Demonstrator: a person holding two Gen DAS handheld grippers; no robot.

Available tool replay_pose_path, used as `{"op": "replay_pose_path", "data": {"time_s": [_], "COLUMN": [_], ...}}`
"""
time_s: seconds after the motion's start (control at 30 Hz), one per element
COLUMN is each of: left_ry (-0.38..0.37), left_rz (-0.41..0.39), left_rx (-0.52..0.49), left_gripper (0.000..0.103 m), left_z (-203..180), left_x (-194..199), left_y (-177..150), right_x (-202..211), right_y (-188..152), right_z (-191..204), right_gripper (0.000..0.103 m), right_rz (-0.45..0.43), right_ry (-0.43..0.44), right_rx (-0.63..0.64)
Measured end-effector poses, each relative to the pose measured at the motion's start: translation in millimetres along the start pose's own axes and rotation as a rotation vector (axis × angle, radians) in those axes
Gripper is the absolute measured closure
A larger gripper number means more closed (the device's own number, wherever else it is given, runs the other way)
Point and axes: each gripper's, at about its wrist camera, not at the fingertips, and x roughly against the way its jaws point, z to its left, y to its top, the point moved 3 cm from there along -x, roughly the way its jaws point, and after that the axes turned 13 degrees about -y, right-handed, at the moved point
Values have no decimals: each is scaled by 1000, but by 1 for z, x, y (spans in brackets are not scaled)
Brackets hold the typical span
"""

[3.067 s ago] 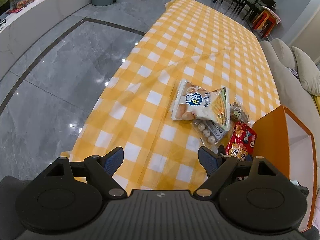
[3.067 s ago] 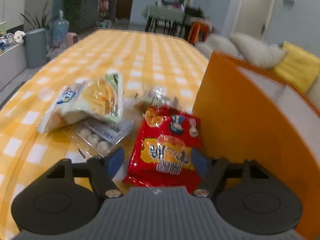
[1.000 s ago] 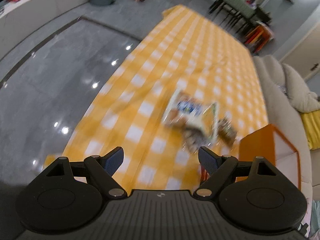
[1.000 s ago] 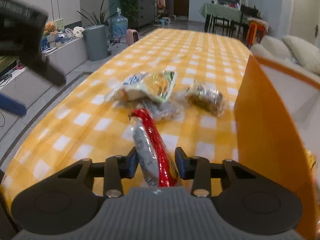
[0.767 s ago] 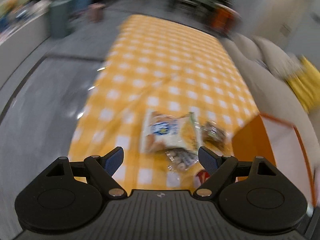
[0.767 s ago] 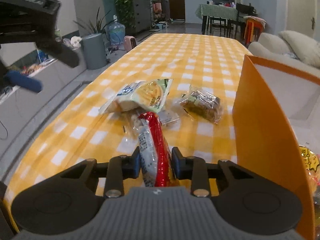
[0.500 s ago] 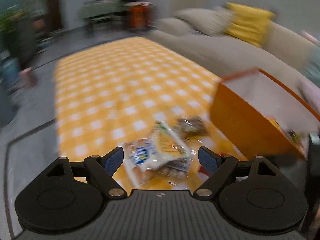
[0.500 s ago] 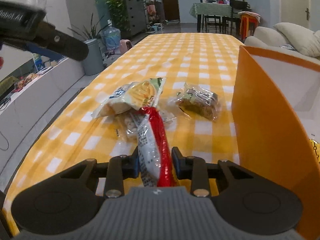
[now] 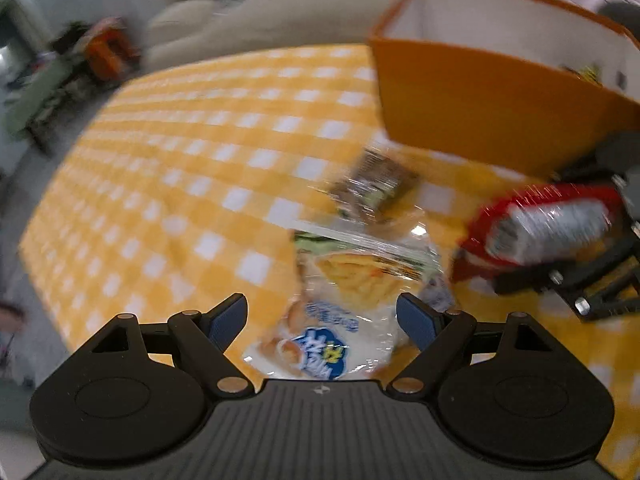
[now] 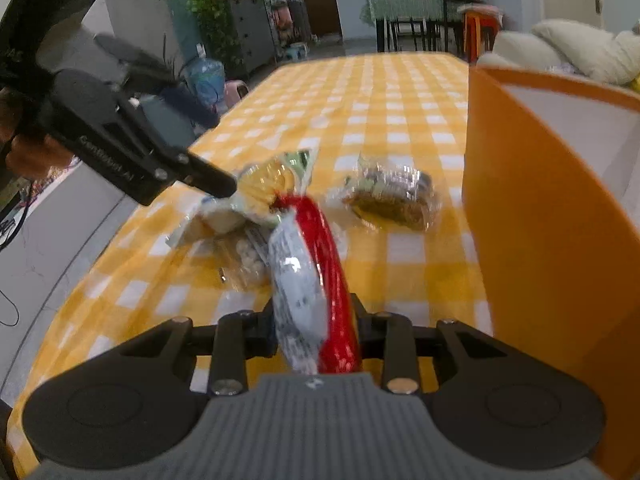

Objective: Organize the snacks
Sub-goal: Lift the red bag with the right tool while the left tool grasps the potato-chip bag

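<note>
A yellow packet (image 9: 585,73) is glimpsed inside the orange box (image 9: 480,96). A red packet (image 10: 320,268) is clamped by the right gripper (image 10: 316,328); the left gripper (image 9: 322,318) is held wide.

Two hand-held grippers over the near end of the table

The left black two-finger gripper (image 9: 322,316) tilts steeply down with its blue-padded fingers (image 9: 229,314) spread wide and nothing pinched between them. The right black two-finger gripper (image 10: 316,326) slants down more gently to the right, jaws nearly together and clamped on a red and silver foil snack packet (image 10: 310,276) standing edge-up.
</note>
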Motion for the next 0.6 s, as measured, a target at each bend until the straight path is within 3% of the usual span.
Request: {"op": "replay_pose_path", "data": {"time_s": [0.1, 0.2, 0.27, 0.47, 0.6], "left_ry": [-78, -75, -84, -145, -184], "left_rz": [55, 132, 129, 163, 160], "left_rx": [-59, -117, -121, 51, 98], "left_gripper": [4, 4, 1, 2, 32], "left_z": [-1, -2, 2, 26, 32], "left_x": [-13, -32, -38, -43, -41], "left_y": [0, -2, -1, 9, 12], "right_x": [-9, -12, -13, -11, -9], "right_y": [0, 3, 3, -1, -1], "right_z": [-5, -5, -4, -3, -1], "right_gripper": [73, 73, 73, 75, 76], "right_rz": [29, 27, 22, -7, -9], "right_ry": [11, 17, 14, 5, -5], "right_rx": [0, 14, 19, 9, 21]}}
